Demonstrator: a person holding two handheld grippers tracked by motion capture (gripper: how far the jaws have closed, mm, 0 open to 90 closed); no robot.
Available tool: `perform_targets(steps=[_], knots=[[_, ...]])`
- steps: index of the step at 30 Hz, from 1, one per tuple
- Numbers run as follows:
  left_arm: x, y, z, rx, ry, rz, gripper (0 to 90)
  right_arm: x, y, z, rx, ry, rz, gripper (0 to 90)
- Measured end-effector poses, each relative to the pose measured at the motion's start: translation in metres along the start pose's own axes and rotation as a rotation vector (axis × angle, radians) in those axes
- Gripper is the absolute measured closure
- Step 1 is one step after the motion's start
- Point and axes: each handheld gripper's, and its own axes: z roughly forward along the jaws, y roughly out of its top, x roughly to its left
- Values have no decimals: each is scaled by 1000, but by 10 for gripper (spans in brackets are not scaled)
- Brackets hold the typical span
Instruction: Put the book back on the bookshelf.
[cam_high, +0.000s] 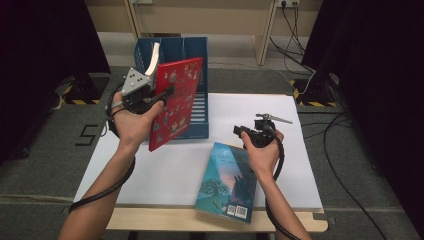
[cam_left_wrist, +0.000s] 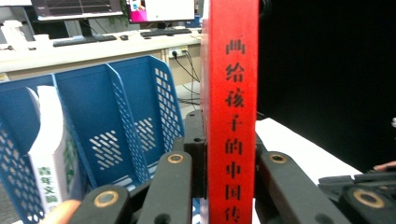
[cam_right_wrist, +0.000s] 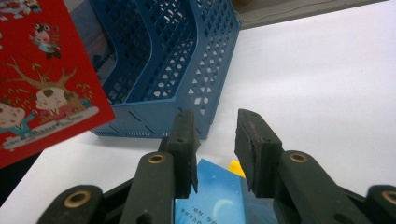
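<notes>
Red book (cam_high: 176, 102) hangs in the air at the left, its spine clamped between the fingers (cam_left_wrist: 175, 186) of the left gripper (cam_high: 162, 94), just in front of the blue file rack (cam_high: 197, 117) that stands at the far left of the white counter (cam_high: 300, 165). The rack's leftmost slot already holds a white book (cam_left_wrist: 49, 154); the slots to its right look free. A teal book (cam_high: 227, 182) lies flat at the near edge, under the right gripper (cam_right_wrist: 215, 140), whose fingers stand apart with nothing between them, just above that book's far end.

The step in hand looks like slotting the red book into the rack. To do it well, the book wants to be turned upright and square with the dividers before it goes down, since it now leans with its lower corner near the rack's front wall. Lifting it clear of that wall first should keep the corner from snagging on the lattice. The grip sits on the spine alone, so a slow, steady lowering seems wise, or the covers may swing open. Letting go only once the bottom edge rests on the rack floor should stop it toppling against the divider.
</notes>
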Motion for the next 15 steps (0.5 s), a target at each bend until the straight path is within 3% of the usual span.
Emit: perform_targets(steps=[15], knots=[[18,6,6,-24,75,-8,794,-3,-3,1,7,-1,3,687]])
